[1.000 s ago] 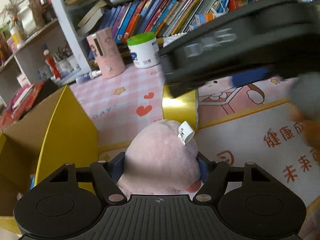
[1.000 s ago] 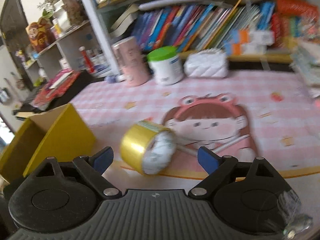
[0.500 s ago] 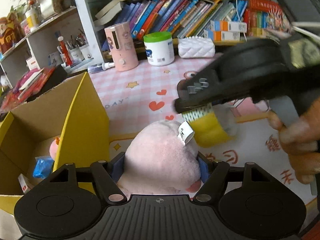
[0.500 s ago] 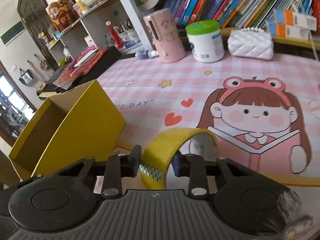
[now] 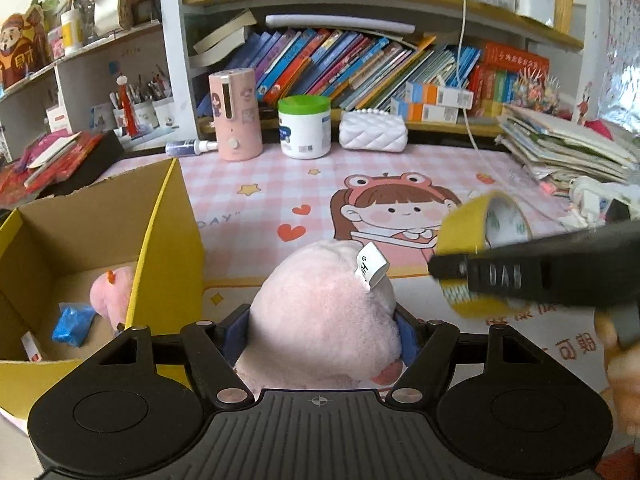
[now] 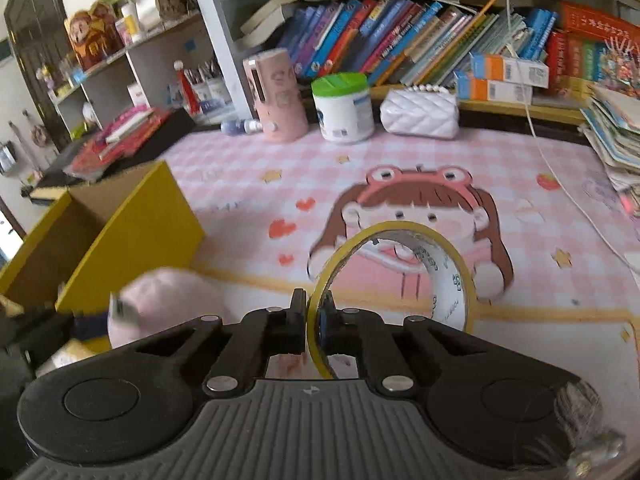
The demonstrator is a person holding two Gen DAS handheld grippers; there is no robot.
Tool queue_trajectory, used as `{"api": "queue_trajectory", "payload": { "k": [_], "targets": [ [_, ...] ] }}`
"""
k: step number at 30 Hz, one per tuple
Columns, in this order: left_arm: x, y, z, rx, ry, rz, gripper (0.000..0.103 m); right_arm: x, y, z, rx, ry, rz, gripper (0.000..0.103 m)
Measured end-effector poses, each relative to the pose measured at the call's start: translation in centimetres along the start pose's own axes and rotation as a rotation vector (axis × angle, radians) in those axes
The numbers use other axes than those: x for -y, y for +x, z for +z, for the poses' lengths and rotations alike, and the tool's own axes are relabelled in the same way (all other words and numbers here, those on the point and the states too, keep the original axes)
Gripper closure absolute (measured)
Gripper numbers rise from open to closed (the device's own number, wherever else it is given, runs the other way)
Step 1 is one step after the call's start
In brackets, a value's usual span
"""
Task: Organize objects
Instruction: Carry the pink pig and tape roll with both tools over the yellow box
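My left gripper [image 5: 322, 320] is shut on a pink plush toy [image 5: 328, 312] with a white tag, held just right of the open yellow cardboard box [image 5: 168, 216]. The plush also shows in the right wrist view [image 6: 160, 300]. My right gripper [image 6: 314, 312] is shut on the wall of a yellow tape roll [image 6: 400, 264], held above the pink mat. In the left wrist view the tape roll [image 5: 480, 236] and the right gripper sit at the right. The box holds another pink plush [image 5: 110, 292] and a blue packet [image 5: 72, 326].
A pink cylinder [image 5: 236, 116], a green-lidded white jar [image 5: 306, 128] and a white quilted purse [image 5: 374, 134] stand at the mat's back edge under bookshelves. A stack of papers [image 5: 568, 148] lies at right. A white cable [image 6: 568, 196] crosses the mat.
My right gripper closed on the tape roll and lifted it off the mat, moving right. My left gripper rose and pulled back with the plush, bringing the box's inside into view.
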State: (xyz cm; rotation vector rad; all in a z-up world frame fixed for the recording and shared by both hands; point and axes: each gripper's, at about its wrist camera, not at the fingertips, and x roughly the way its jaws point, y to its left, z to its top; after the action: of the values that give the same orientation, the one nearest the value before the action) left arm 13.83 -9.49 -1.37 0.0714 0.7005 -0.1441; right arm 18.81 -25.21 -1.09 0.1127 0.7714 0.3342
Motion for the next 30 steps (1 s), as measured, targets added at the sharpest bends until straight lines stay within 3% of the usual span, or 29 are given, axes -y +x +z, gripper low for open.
{"api": "queue_trajectory", "payload": {
  "k": [7,21,30],
  "targets": [
    [-0.3,-2.0,-1.0,0.049,0.019,-0.059,0.031,-1.7,-1.9,-1.9,-0.004,-0.039,-0.092,0.097],
    [-3.0,-6.7,-5.1,0.053,0.061,-0.162,0.032,-6.3,-6.3,-6.9,0.018,-0.005,-0.231,0.097],
    [-6.6,-10.9,-8.8,0.033,0.060,-0.171,0.032,-11.1,-9.2,-11.4,0.009,0.027,-0.277,0.097]
  ]
}}
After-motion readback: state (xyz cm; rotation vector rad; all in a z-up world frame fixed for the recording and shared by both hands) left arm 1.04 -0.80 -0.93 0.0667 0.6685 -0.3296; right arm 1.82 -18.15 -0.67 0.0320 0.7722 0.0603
